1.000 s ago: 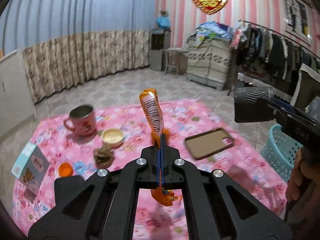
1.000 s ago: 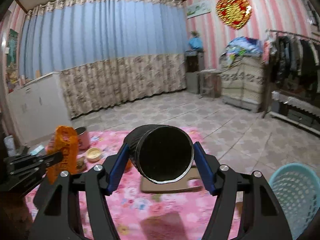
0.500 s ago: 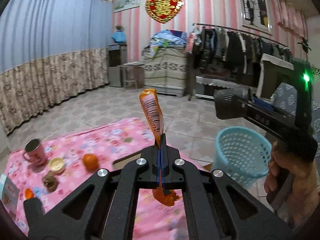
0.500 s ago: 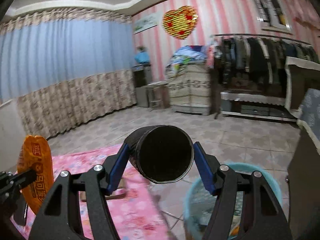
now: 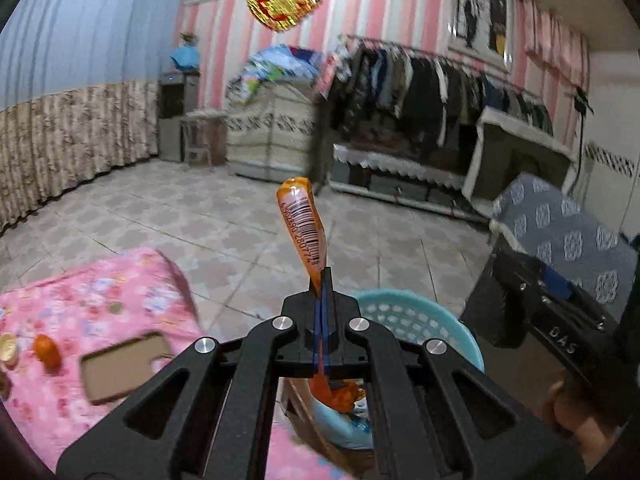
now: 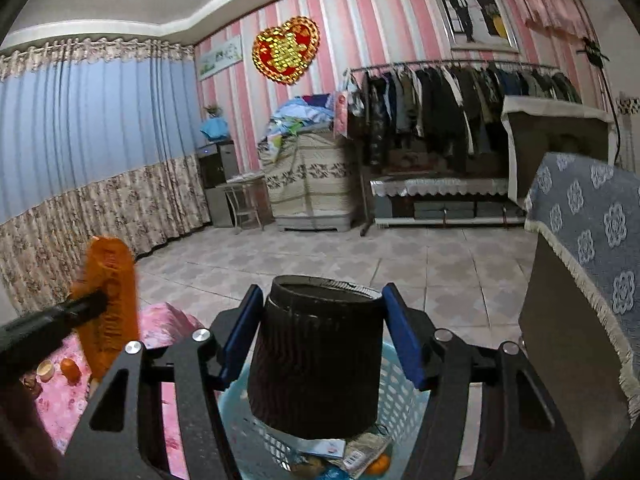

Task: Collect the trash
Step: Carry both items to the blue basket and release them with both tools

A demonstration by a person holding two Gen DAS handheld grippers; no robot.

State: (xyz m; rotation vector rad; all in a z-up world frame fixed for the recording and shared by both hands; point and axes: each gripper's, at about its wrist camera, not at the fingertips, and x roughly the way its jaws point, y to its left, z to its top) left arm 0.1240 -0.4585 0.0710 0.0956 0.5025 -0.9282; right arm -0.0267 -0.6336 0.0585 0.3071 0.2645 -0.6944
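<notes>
L tongs [image 5: 325, 280] clamped tight on orange wrapper [image 5: 302, 220], held upright above the blue basket [image 5: 420, 316]. R tongs [image 6: 322, 312] w/ black paper cup [image 6: 316, 356] between the pads, jaws closing, cup over basket, trash visible inside. Pink-clothed bench [image 5: 80, 300] to the left w/ phone case [image 5: 124, 364].

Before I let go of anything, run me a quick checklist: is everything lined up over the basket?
1. Left gripper shut on orange wrapper: ok.
2. Wrapper over blue basket: ok, its lower end hangs above the opening.
3. Black cup between the right gripper pads: ok, jaws closing.
4. Cup over basket: ok, directly above.
5. Room in basket: ok, trash lies only at the bottom.
</notes>
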